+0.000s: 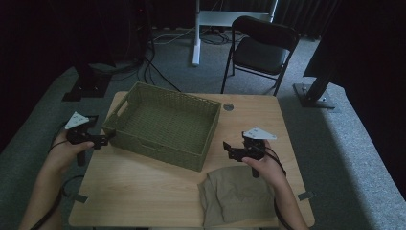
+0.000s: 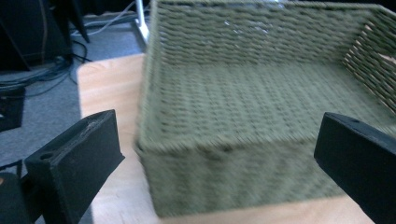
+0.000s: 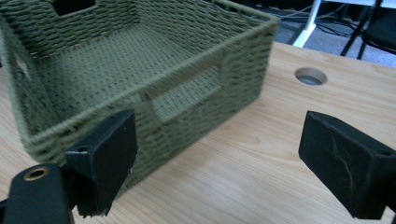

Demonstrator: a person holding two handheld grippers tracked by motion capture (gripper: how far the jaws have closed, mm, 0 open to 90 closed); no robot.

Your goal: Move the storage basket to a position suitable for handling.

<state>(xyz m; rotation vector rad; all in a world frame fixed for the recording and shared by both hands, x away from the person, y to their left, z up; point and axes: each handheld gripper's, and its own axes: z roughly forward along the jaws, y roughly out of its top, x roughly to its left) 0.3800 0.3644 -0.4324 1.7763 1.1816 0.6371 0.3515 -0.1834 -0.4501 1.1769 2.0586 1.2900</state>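
Woven basket (image 1: 165,125) sits mid-table, long axis running left-right, between wide-open, empty left gripper (image 1: 101,140) at its left end wall and right gripper (image 1: 231,149), likewise wide-open, empty, off its near-right corner.

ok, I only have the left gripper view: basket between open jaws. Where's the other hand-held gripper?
Observer: The right hand-held gripper is by the green basket at its near right corner, jaws open, not touching.
Operator: Anything else on the table?
Observer: A folded tan cloth lies at the near edge, beside the right hand.
Operator: Basket empty?
Observer: Yes, the high view shows nothing inside it.
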